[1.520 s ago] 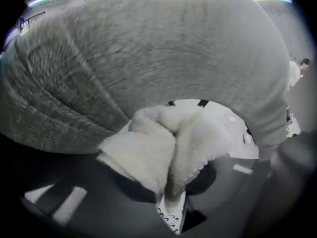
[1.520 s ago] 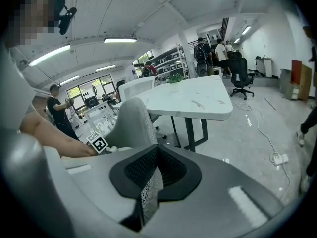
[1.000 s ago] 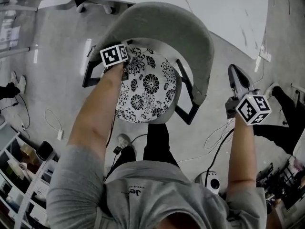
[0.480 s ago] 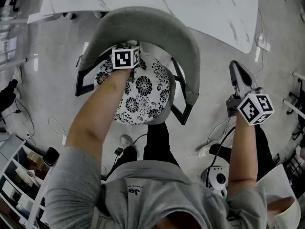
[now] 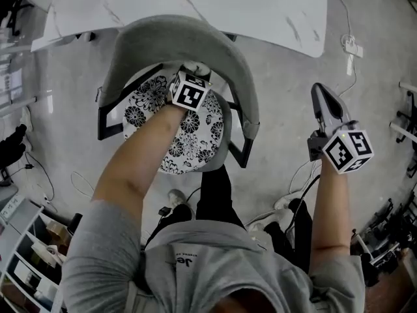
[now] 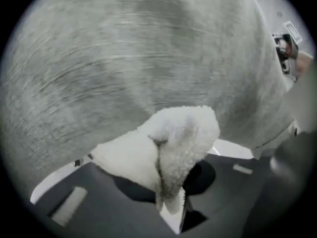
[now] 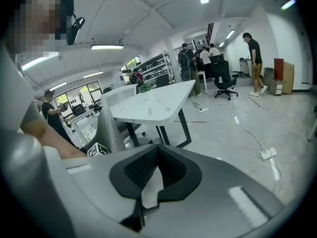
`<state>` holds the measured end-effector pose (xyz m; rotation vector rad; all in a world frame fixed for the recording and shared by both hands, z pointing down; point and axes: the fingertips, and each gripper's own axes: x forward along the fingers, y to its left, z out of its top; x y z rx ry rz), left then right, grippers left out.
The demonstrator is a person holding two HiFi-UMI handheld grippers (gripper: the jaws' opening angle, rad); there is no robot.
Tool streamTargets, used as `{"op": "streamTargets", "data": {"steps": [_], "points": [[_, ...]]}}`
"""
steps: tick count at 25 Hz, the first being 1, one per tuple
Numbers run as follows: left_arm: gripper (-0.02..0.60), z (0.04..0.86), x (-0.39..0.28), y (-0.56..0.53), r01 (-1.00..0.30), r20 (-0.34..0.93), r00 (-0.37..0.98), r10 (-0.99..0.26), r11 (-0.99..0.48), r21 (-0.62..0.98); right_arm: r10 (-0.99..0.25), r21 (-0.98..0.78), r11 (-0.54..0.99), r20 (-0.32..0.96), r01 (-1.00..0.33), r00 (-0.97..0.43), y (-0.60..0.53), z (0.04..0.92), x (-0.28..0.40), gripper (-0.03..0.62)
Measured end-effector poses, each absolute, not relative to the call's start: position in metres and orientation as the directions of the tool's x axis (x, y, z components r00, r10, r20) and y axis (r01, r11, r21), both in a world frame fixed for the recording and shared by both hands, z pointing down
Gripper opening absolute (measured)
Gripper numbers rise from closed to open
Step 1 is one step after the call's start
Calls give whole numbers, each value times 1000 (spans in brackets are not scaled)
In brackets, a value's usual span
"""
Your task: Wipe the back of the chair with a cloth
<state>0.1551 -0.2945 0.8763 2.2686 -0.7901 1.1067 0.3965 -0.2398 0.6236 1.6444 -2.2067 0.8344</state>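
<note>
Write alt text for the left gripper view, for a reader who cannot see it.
The left gripper is shut on a fluffy white cloth, which bulges up in front of the grey fabric chair back that fills most of the frame.

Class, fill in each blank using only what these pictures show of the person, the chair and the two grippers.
1. The left gripper is shut on a fluffy white cloth, which it holds against the grey ____ of the chair.
2. The seat cushion has a black-and-white pattern of ____.
3. The right gripper, held out to the side over the floor, holds ____.

Missing words: back; flowers; nothing
</note>
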Motion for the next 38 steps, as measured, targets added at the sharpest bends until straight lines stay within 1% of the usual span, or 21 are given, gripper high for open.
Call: {"op": "streamTargets", "data": {"steps": [3,5,9,13,14,15,16,17,19,20,22,26,28,32,38], "points": [[147,877,182,-273,-584,816,531,-230,-796,156,-791,-284,177,529,-942,-308,-232,621,403,3],[147,877,197,-256,-487,814,548,-192,-864,125,-793,-283,171,528,-944,-302,-226,620,407,3],[146,873,231,-202,-191,803,589,-94,-981,24,-802,-285,164,519,-944,-296,-218,618,409,3],[146,861,246,-145,90,796,606,-8,-993,-78,-802,-291,178,510,-940,-310,-212,613,403,3],[147,858,246,-130,146,795,606,20,-985,-87,-799,-290,176,516,-941,-309,-209,612,402,3],[146,855,244,-120,171,795,605,42,-982,-78,-796,-290,172,523,-941,-306,-205,611,400,3],[147,853,239,-116,154,796,603,50,-987,-55,-792,-291,169,529,-942,-305,-202,610,397,3],[147,850,231,-120,91,797,603,37,-996,-22,-790,-293,171,530,-941,-309,-202,608,394,3],[147,841,207,-148,-129,799,601,-30,-990,60,-791,-302,192,516,-934,-329,-209,602,385,3],[147,834,191,-160,-242,800,597,-65,-965,102,-789,-307,207,509,-929,-344,-212,597,380,3],[147,812,157,-172,-409,802,585,-119,-898,165,-776,-320,240,504,-916,-380,-213,584,366,3],[147,750,83,-184,-649,794,553,-252,-729,220,-738,-348,331,484,-877,-470,-221,555,329,3],[147,715,47,-183,-725,788,527,-320,-653,219,-721,-363,373,466,-854,-513,-227,536,307,3],[147,649,-23,-181,-827,755,463,-465,-534,177,-682,-373,466,426,-802,-594,-246,498,258,3],[147,549,-115,-170,-932,675,349,-650,-312,182,-563,-326,664,374,-673,-737,-276,440,154,3]]}}
